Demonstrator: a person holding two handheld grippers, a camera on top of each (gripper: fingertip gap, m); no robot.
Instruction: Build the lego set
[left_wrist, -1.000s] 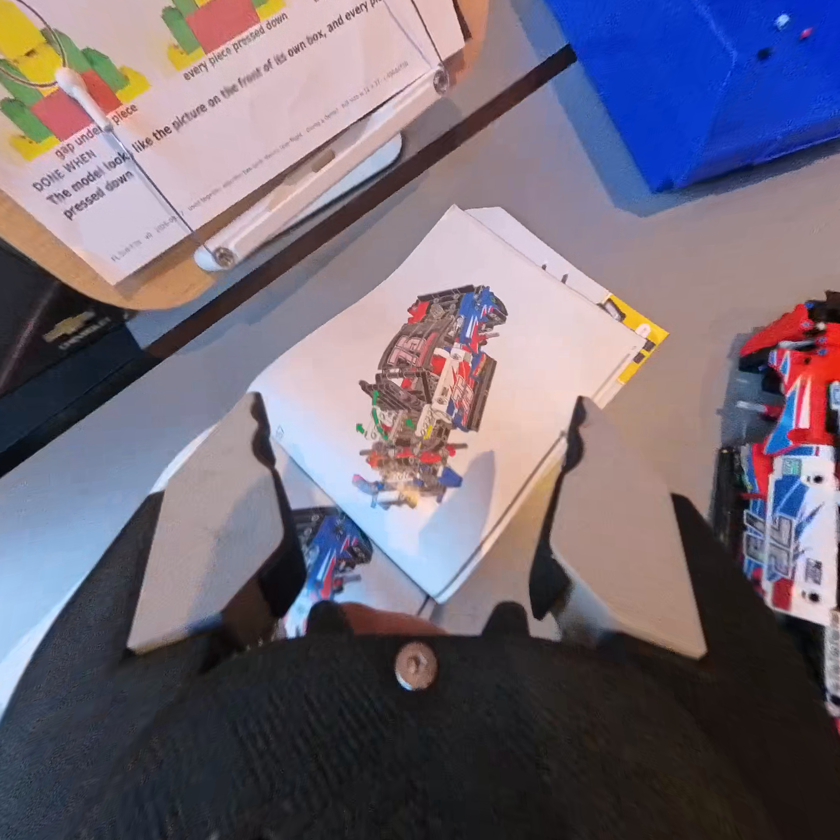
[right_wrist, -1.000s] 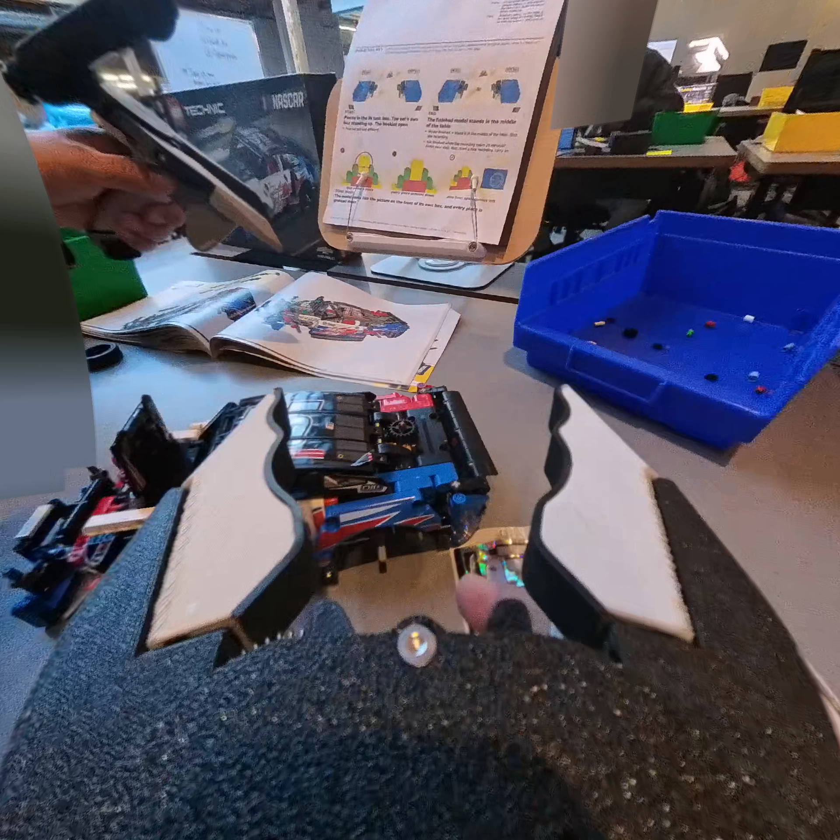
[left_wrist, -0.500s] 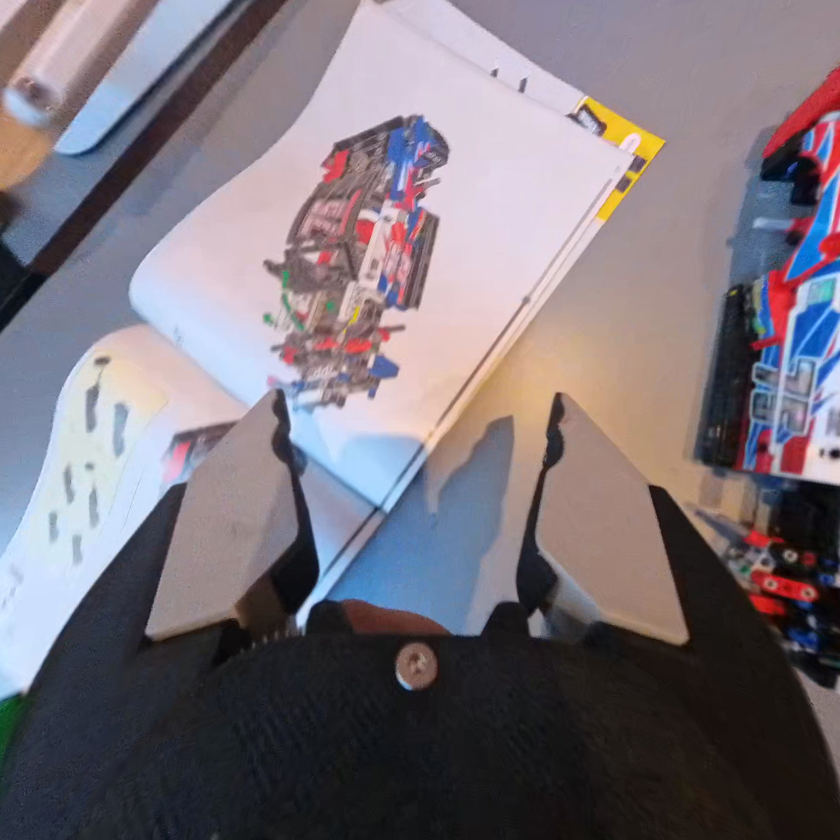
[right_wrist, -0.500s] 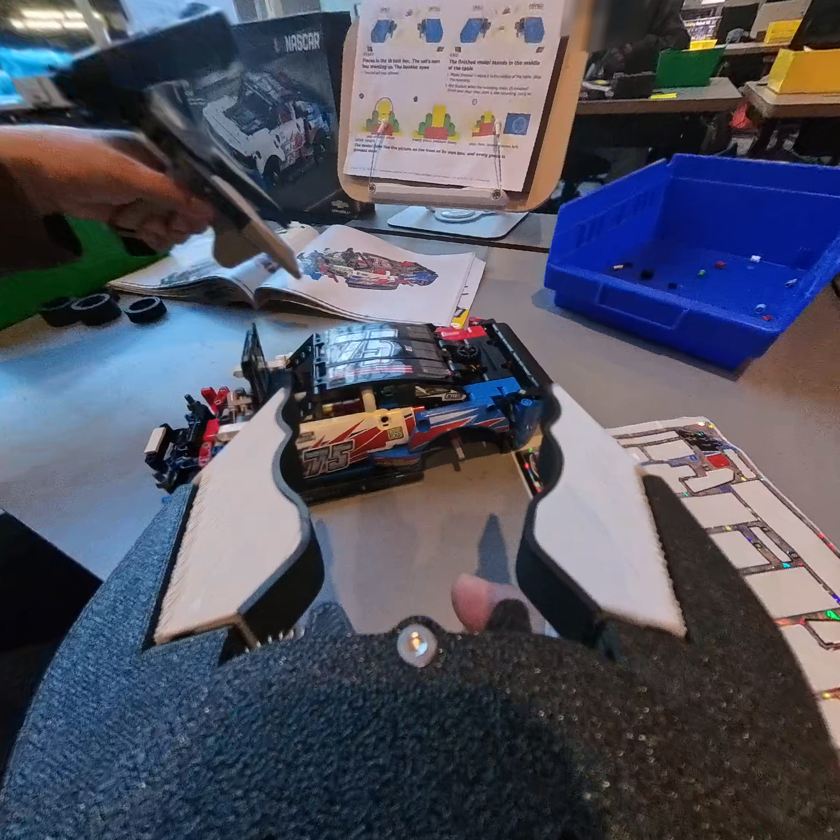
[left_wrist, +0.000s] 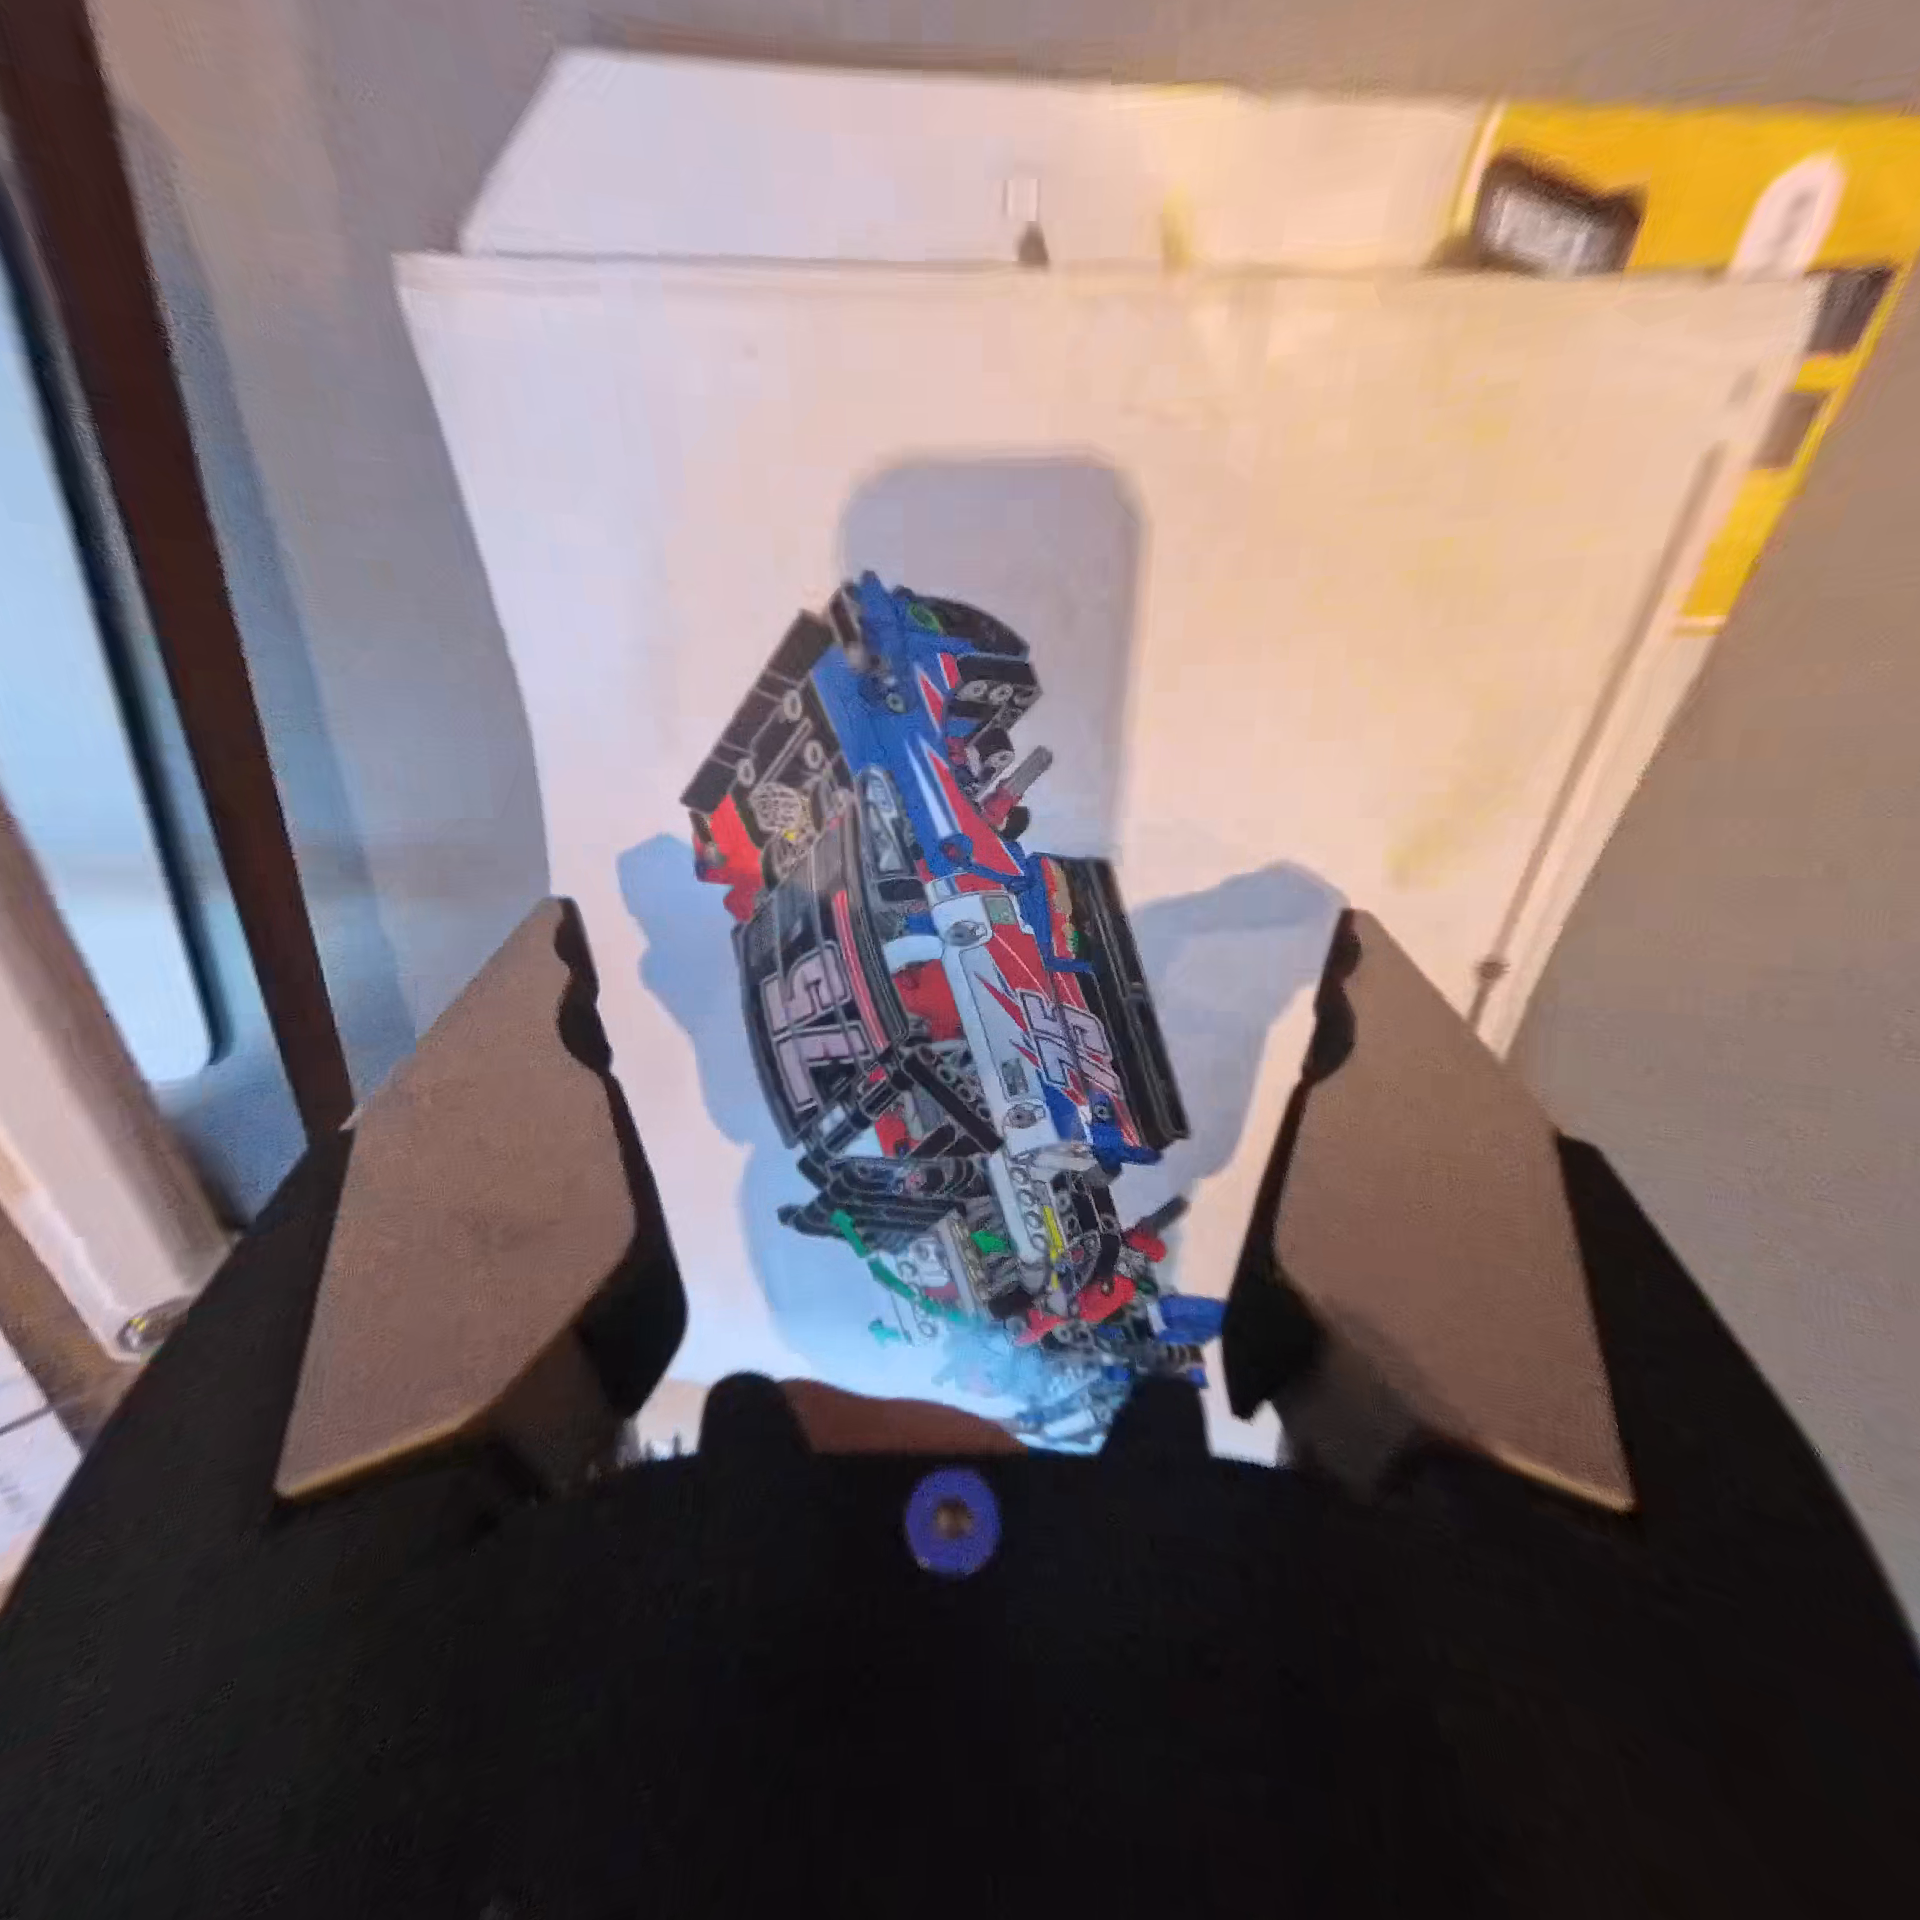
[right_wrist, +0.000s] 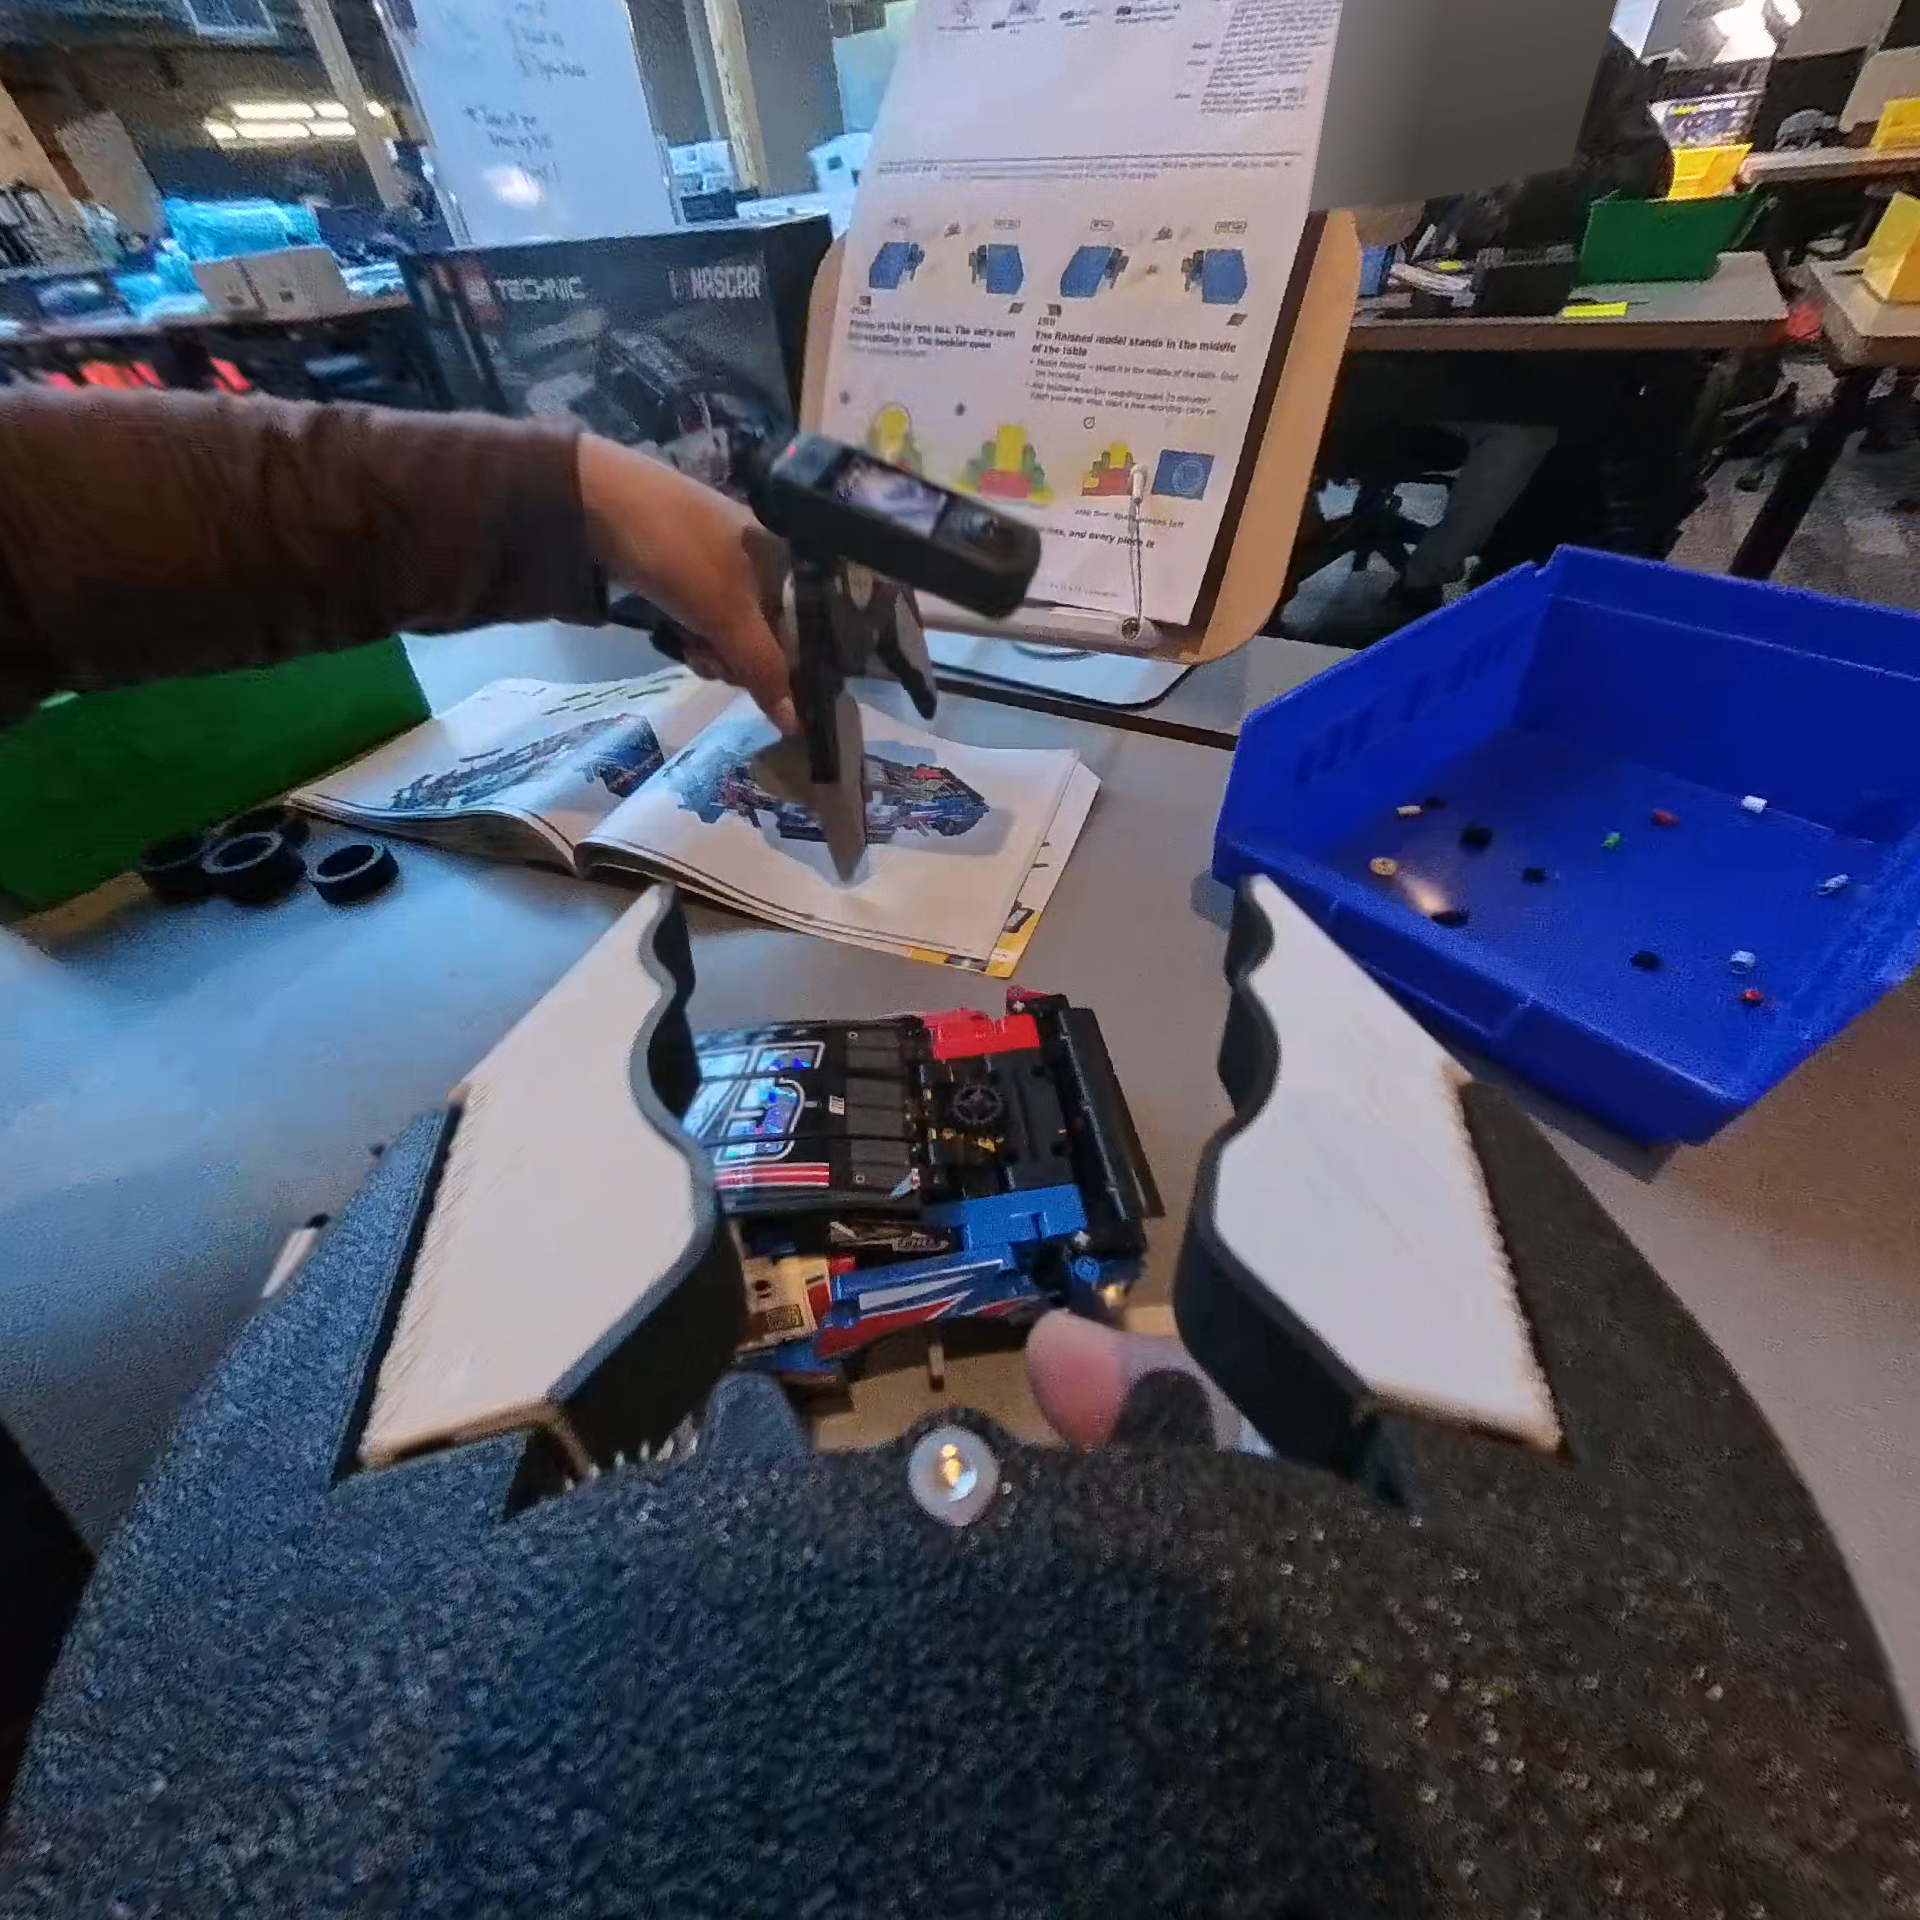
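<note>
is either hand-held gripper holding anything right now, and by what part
Nothing is held. The left hand-held gripper is open over the instruction booklet; the right hand-held gripper is open above the lego car.

The half-built brick race car (right_wrist: 914, 1174), with a black roof, blue and red side panels and a red piece at its rear, is standing upright on the grey table (right_wrist: 312, 1039). No wheels are showing on it. Three small black rubber tyres (right_wrist: 260, 862) are lying together on the table, well apart from it. The open white paper instruction booklet (left_wrist: 1247, 540) is lying flat, showing a printed picture of the car.
</note>
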